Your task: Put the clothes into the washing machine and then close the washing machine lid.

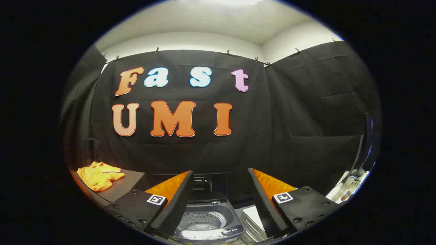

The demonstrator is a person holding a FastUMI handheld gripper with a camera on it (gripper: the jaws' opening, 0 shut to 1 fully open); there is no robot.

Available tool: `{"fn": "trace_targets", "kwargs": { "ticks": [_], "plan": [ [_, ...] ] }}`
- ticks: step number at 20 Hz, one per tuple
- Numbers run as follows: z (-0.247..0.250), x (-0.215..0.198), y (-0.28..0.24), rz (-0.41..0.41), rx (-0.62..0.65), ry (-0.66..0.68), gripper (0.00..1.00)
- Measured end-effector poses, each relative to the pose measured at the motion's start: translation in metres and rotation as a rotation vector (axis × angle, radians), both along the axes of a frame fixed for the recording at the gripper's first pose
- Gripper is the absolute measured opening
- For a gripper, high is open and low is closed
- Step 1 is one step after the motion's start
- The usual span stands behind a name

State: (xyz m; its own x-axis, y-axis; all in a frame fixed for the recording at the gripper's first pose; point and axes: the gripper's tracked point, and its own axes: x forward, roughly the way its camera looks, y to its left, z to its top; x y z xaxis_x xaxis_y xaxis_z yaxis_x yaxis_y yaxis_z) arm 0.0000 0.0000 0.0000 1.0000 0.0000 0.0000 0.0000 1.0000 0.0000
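I count one garment: an orange shirt (pixel 99 176), crumpled with its collar showing, lying on a dark worktop (pixel 131 185) off to the left, beyond my left finger. One washing machine (pixel 207 221) sits low and just ahead, seen between the two fingers; its lid (pixel 204 183) is up, standing behind the opening, and the perforated drum inside looks bare of clothes as far as I can see. The shirt and the machine are well apart, not touching. My tongs (pixel 218 207) hold nothing: the two fingers are spread wide with the machine's opening showing in the gap. Each finger carries one square marker, two in all. To the right of the machine lies one pale flat sheet (pixel 253 216), and further right some small items I cannot make out.
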Motion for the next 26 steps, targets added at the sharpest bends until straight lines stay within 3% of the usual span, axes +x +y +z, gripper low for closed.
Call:
{"fn": "trace_targets", "kwargs": {
  "ticks": [6,12,19,24,26],
  "plan": [
    [0.010,0.003,0.020,0.018,-0.001,-0.032,0.99],
    [0.012,0.004,0.014,-0.018,0.007,-0.052,0.98],
    [0.015,0.003,0.033,0.032,0.007,-0.053,0.98],
    [0.006,0.005,0.036,0.025,0.033,-0.036,0.97],
    [0.011,0.001,0.051,0.063,0.068,-0.043,0.97]
  ]
}}
